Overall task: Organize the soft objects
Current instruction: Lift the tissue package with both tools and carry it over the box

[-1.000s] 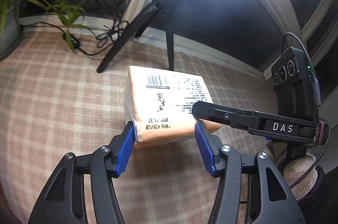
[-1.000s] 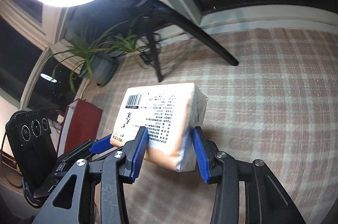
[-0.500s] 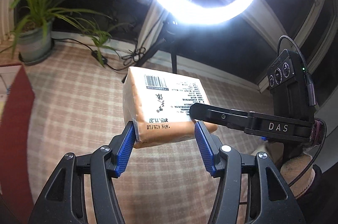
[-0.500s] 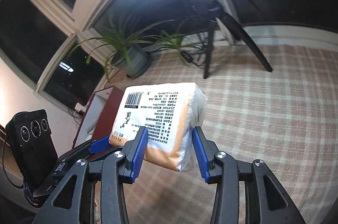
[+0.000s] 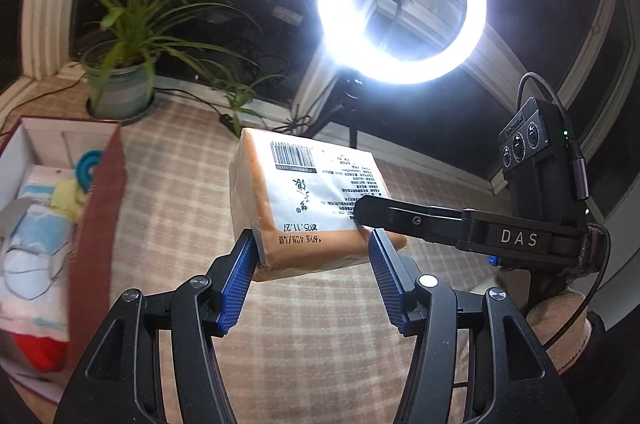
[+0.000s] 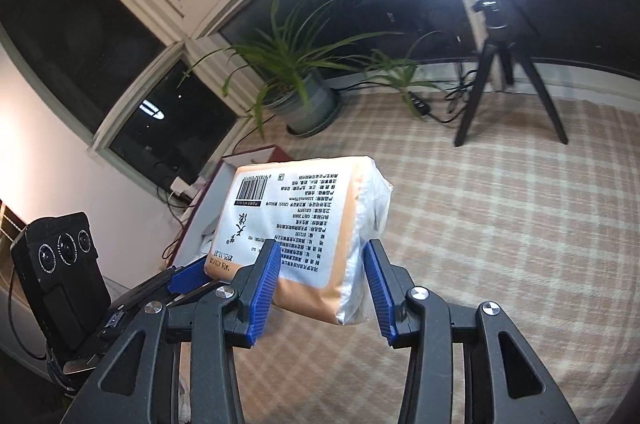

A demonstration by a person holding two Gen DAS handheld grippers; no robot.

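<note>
I see one tissue pack (image 5: 308, 200), up in the air over the checked table (image 5: 180, 192). My two tongs, left tongs (image 5: 310, 274) and right tongs (image 6: 320, 282), each squeeze one end. One red box (image 5: 96, 232) of soft things has come into view at the left since a second ago.

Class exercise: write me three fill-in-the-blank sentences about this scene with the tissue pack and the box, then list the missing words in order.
1. The tissue pack is held by ____ tongs at once.
2. The label on the pack shows a black ____ above the printed text.
3. The maroon box already holds face ____ among other soft things.

Missing words: two; barcode; masks
</note>
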